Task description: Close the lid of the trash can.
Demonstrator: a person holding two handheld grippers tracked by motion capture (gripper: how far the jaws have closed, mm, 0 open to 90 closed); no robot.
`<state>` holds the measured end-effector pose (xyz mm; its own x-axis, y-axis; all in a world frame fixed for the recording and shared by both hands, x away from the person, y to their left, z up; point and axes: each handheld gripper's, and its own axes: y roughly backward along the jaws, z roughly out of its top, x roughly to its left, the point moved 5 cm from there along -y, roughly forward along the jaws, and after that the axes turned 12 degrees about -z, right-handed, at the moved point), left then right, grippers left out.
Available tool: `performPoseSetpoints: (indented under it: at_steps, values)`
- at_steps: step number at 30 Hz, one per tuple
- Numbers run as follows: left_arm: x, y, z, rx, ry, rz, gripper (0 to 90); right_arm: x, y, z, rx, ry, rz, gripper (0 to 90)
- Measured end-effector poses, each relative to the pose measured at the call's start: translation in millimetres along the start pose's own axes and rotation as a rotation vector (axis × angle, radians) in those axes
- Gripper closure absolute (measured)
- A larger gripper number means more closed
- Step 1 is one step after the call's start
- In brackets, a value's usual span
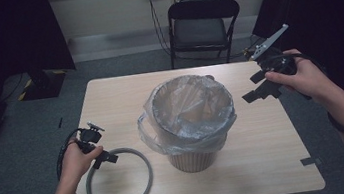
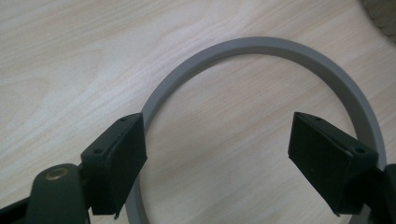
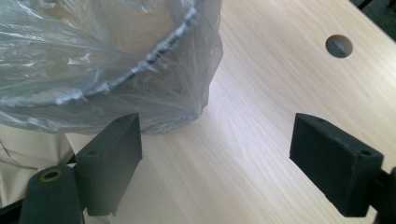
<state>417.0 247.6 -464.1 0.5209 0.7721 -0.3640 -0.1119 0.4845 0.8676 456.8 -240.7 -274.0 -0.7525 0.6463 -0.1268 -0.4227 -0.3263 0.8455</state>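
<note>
Grey ring (image 1: pixel 119 181) first: it lies flat on the tabletop (image 1: pixel 264 160) at the near left, just beside the lined bin (image 1: pixel 189 120) but not touching it as far as I can see from the high view. The bin stands mid-table, its clear plastic bag (image 3: pixel 107 60) draped over the rim and hanging loose down the outside.

My left gripper (image 1: pixel 103 158) hangs low over the ring's far-left arc. In the left gripper view the jaws stand wide apart, one directly above the band (image 2: pixel 261 46) and the other over the ring's open middle, with nothing between them. So I judge I am at the reach-and-grasp step: the ring is not yet picked up.

My right gripper (image 1: pixel 256 93) is held up off the tabletop to the right of the bin, its jaws spread too and empty, looking down at the bag's skirt and the bare wood beside it.

Next I would shift the left gripper so that the band sits between the jaws, lower it until they straddle the band, then close. The band is thin and flat on the wood, so I expect the lower edge will be awkward to catch; a tilted approach should help. After that, I take it, the ring goes over the bin's rim to clamp the bag, with the right gripper ready to steady the bin.
</note>
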Motion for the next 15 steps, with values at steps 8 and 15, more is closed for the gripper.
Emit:
performPoseSetpoints:
  at_steps: [8,15]
  values:
    - [13.0,-5.9,-7.9,0.022,0.015,0.028,19.0,-3.0,-21.8,-16.0,0.007,-0.015,0.005,16.1]
    - [28.3,-18.3,-17.6,0.049,0.020,0.061,20.8,-0.9,-44.9,-29.4,0.036,-0.030,0.030,16.2]
